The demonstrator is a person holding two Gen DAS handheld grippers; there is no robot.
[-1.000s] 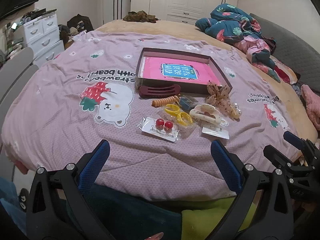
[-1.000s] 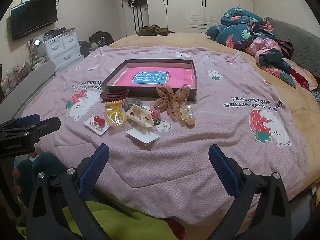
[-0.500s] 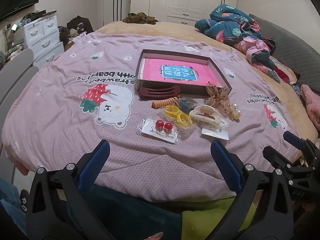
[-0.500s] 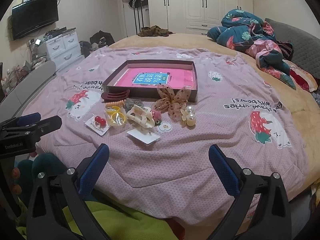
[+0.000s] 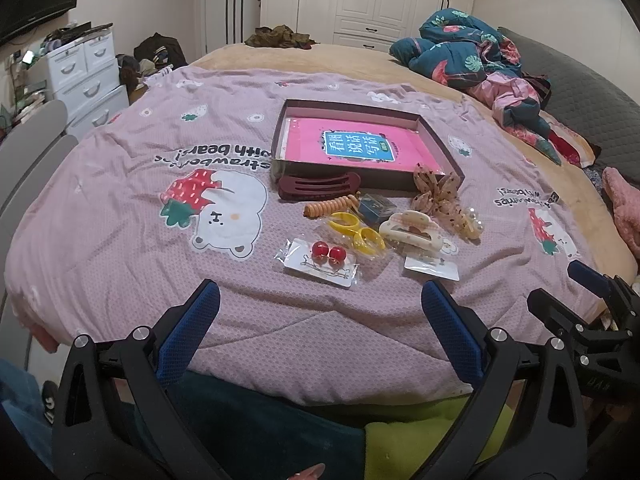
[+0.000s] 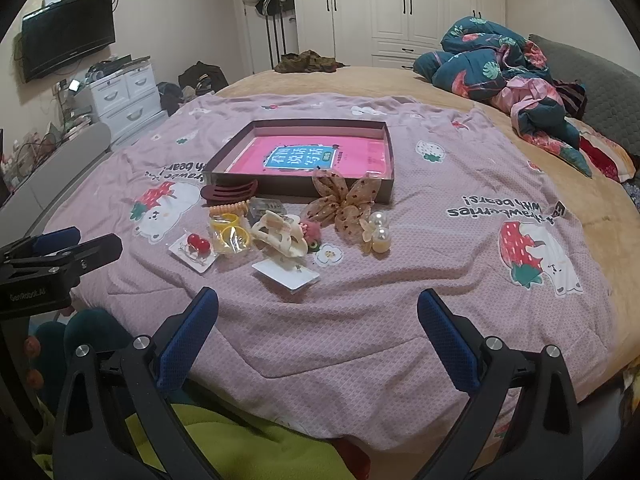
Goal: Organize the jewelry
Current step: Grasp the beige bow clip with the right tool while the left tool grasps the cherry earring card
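hovering at the bed's edge, nothing picked yet

hovering low over the near edge of the bed (image 5: 120, 200), the left hand-held gripper (image 5: 320, 312) stands spread wide with nothing between its blue pads; the right hand-held gripper (image 6: 318, 312) is just as wide and just as empty; the jewelry sits in a loose cluster on the quilt, just in front of the shallow box (image 5: 448, 152) with the pink sheet inside, and none of it is in the box yet.

the trouble i'd expect: the pieces lie crowded and some touch; the cream claw clip (image 5: 412, 232) rests against the white card (image 5: 430, 268), the yellow hoops (image 5: 356, 232) sit in a crinkly clear packet beside the red cherry earrings (image 5: 328, 254) on their own card; a wide grab could drag a neighbour along; the flat cards lie flush on soft quilt, so the pads may press into the fabric and slide over the card instead of catching it; the pearl pieces (image 6: 378, 230) by the spotted bow (image 6: 340, 200) look round and likely to roll if nudged.

against the earlier frames, little has changed; the items lie in the same spots; both views have crept slightly closer and a touch higher over the cluster, the spread of both unchanged.
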